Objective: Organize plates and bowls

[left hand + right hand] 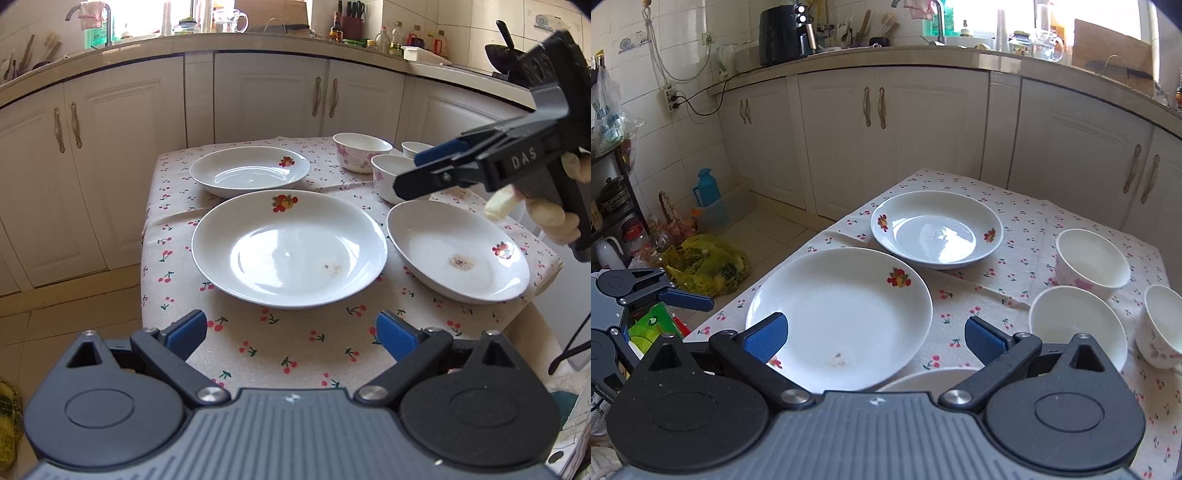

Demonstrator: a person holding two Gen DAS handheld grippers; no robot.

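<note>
Left wrist view puts your left gripper (291,334), fingers spread apart, just short of the middle plate (288,249); your right gripper (875,336), also spread, hovers above a third plate (458,251) that its own view mostly hides. You have three plates and three bowls (1091,264) on the cherry cloth (295,354).

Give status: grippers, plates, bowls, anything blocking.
Left gripper open, empty, short of centre plate. Right gripper open, empty, above the table. Three plates, three bowls unstacked on cherry cloth. Nothing blocking.
</note>
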